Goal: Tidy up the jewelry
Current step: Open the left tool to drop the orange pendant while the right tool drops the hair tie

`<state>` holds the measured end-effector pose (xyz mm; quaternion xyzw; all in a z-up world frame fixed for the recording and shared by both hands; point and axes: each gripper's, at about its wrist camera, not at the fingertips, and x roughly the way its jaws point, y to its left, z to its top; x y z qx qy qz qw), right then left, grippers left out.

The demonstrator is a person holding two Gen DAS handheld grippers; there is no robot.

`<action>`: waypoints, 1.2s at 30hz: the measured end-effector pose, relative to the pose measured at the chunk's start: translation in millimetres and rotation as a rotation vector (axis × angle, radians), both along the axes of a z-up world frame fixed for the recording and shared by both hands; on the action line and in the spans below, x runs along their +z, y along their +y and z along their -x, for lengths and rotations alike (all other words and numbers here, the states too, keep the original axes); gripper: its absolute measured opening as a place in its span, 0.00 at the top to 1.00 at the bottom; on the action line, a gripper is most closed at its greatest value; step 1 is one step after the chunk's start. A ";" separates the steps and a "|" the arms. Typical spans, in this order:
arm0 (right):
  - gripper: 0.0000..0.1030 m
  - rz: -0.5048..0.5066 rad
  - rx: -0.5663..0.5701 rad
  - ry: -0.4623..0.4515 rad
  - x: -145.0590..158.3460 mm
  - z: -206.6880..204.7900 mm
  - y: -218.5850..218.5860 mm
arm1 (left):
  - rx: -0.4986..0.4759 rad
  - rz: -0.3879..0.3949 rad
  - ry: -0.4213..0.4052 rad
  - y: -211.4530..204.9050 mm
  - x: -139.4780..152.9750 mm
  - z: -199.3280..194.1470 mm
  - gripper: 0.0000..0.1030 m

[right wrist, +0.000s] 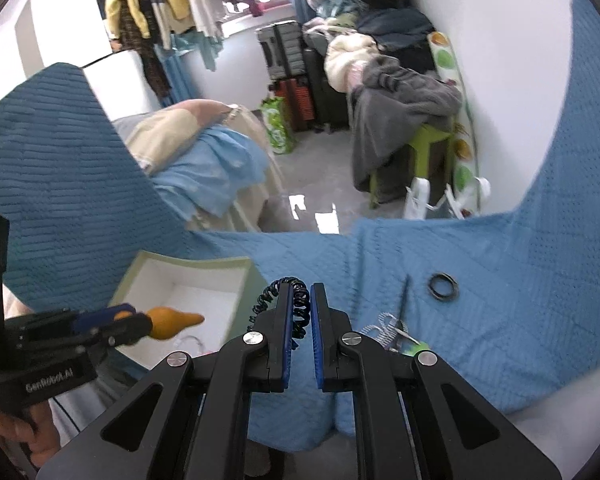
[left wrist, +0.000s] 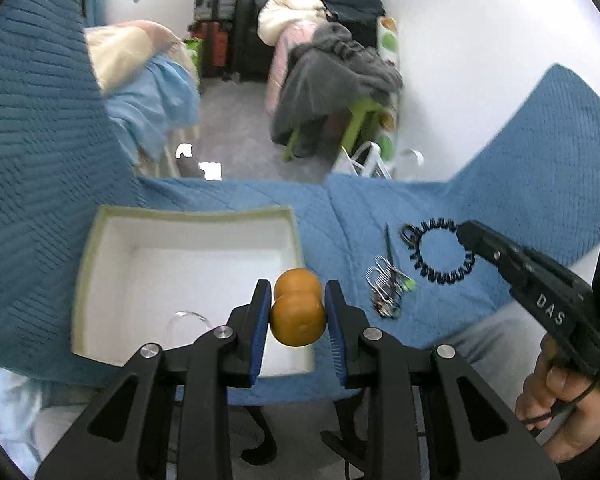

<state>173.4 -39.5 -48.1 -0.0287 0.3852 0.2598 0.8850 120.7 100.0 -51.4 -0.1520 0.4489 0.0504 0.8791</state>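
My left gripper (left wrist: pixel 298 308) is shut on an orange gourd-shaped piece (left wrist: pixel 298 307), held above the open white box (left wrist: pixel 88 264). It also shows in the right wrist view (right wrist: pixel 172 321) over the box (right wrist: pixel 138 272). My right gripper (right wrist: pixel 300 300) is shut on a black coiled spiral band (right wrist: pixel 296 308); in the left wrist view the band (left wrist: pixel 440 254) hangs from its tip (left wrist: pixel 466 234) over the blue quilt. A clear ring (left wrist: pixel 188 320) lies in the box. A tangle of silver chains and small charms (left wrist: pixel 386 284) lies on the quilt.
A black ring (right wrist: pixel 443 286) lies on the blue quilt (right wrist: pixel 500 300) right of the chains (right wrist: pixel 396 330). Beyond the quilt's edge are a grey floor, suitcases, piled clothes and a green stool (left wrist: pixel 360 120).
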 end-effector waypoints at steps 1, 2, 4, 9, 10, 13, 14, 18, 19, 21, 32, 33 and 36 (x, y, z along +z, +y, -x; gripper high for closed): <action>0.93 -0.002 0.011 -0.002 1.4 1.6 6.9 | 0.015 -0.009 -0.003 8.1 2.1 2.1 0.73; 0.93 -0.003 0.027 -0.003 2.1 2.8 15.9 | 0.026 -0.012 -0.004 12.9 3.1 3.3 0.73; 0.93 -0.003 0.047 0.002 1.4 3.5 27.6 | 0.047 -0.014 -0.002 26.9 2.6 8.0 0.73; 0.93 0.011 0.100 0.041 -13.9 6.6 59.1 | 0.090 0.002 0.024 51.1 -11.8 11.6 0.73; 0.93 0.018 0.113 0.055 -20.0 7.4 67.0 | 0.099 0.009 0.031 54.6 -14.9 12.6 0.73; 0.93 0.045 0.142 0.082 -34.9 10.9 83.6 | 0.115 0.024 0.057 65.8 -27.5 15.9 0.73; 0.93 0.057 0.151 0.091 -40.1 12.3 89.2 | 0.120 0.024 0.065 68.9 -31.5 17.7 0.73; 0.93 0.097 0.184 0.131 -63.0 16.5 104.3 | 0.122 0.009 0.118 81.0 -51.9 17.3 0.73; 0.93 0.106 0.191 0.141 -68.3 17.6 107.9 | 0.120 0.004 0.135 84.5 -58.2 17.3 0.73; 0.93 0.127 0.203 0.161 -78.9 19.2 114.8 | 0.119 0.006 0.156 88.3 -66.2 17.8 0.73; 0.92 0.174 0.240 0.213 -100.9 24.7 129.2 | 0.148 0.079 0.163 102.6 -78.8 27.5 0.69; 0.92 0.171 0.241 0.210 -98.9 24.7 129.0 | 0.157 0.087 0.160 104.9 -77.5 28.8 0.57; 0.87 0.155 0.242 0.204 -91.4 24.2 126.5 | 0.200 0.107 0.126 108.7 -68.1 34.3 0.38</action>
